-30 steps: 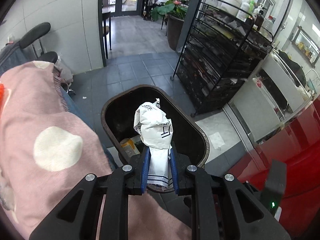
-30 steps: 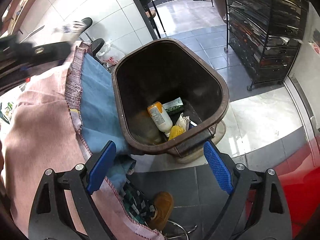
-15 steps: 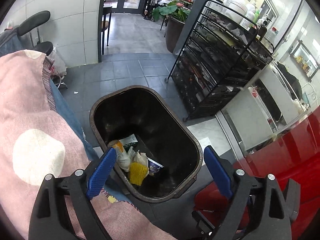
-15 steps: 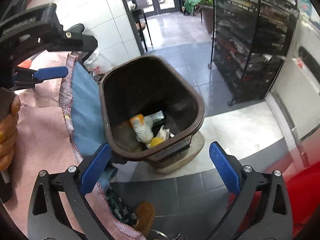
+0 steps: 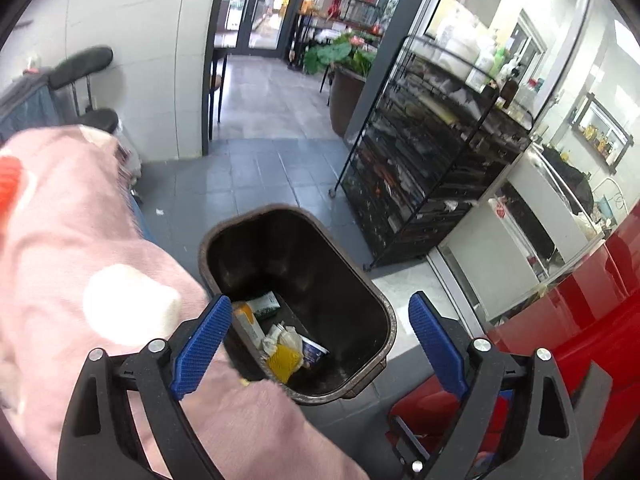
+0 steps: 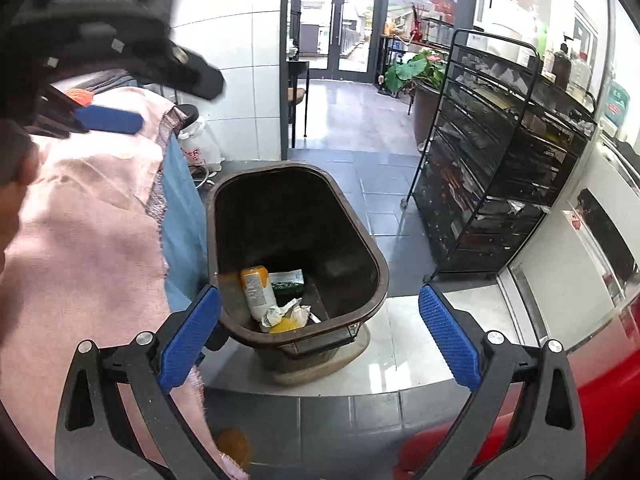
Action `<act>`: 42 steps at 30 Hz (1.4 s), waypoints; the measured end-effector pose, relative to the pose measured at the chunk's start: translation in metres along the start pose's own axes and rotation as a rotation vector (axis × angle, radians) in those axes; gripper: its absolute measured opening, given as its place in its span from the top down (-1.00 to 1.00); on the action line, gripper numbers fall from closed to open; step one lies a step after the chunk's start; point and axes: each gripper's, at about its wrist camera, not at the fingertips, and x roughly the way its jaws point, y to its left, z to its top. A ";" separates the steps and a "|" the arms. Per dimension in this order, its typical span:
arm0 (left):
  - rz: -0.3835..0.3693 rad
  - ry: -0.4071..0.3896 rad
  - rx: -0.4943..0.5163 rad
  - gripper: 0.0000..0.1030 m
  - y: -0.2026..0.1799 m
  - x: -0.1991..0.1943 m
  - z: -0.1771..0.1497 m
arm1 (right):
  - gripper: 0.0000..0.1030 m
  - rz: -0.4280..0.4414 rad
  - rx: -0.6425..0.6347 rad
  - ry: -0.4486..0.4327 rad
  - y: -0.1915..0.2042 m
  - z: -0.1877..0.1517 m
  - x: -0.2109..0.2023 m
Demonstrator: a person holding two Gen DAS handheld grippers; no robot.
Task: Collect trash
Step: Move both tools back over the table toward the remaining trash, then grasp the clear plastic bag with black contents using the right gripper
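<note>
A dark brown trash bin [image 5: 384, 308] stands on the floor below both grippers. At its bottom lie an orange-capped bottle [image 5: 250, 326], a green packet [image 5: 266, 305], a crumpled white wrapper [image 5: 284, 336], a yellow piece [image 5: 285, 358] and a small cup [image 5: 314, 354]. My left gripper [image 5: 320, 308] hangs above the bin's near edge. Its jaws are opening wide, with nothing between them. My right gripper [image 6: 320, 294] is open and empty above the same bin [image 6: 380, 268], where the bottle [image 6: 258, 288] and wrapper [image 6: 288, 312] also show. One blue pad [image 6: 108, 120] of the left gripper shows at upper left.
A pink cloth with white dots [image 5: 80, 260] covers the left side, over blue fabric [image 6: 182, 216]. A black wire rack [image 5: 432, 184] stands to the right of the bin. A red surface [image 5: 580, 340] fills the lower right. A brown shoe [image 6: 234, 444] is on the floor.
The left gripper opened and let go of the white wrapper, which now lies in the bin. Both grippers rose away from the bin. The right jaws spread a little wider.
</note>
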 end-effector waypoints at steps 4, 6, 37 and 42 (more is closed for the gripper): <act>0.053 -0.074 0.013 -0.81 0.003 -0.036 -0.008 | -0.89 0.039 0.007 -0.041 0.003 0.004 -0.012; 0.061 -0.093 0.003 -0.82 0.008 -0.049 -0.013 | -0.89 0.051 -0.015 -0.046 0.010 0.006 -0.016; 0.410 -0.222 -0.332 -0.82 0.183 -0.180 -0.116 | -0.89 0.555 -0.301 -0.001 0.182 0.058 -0.057; 0.440 -0.229 -0.384 -0.75 0.205 -0.194 -0.128 | -0.89 0.649 -0.312 0.048 0.224 0.071 -0.049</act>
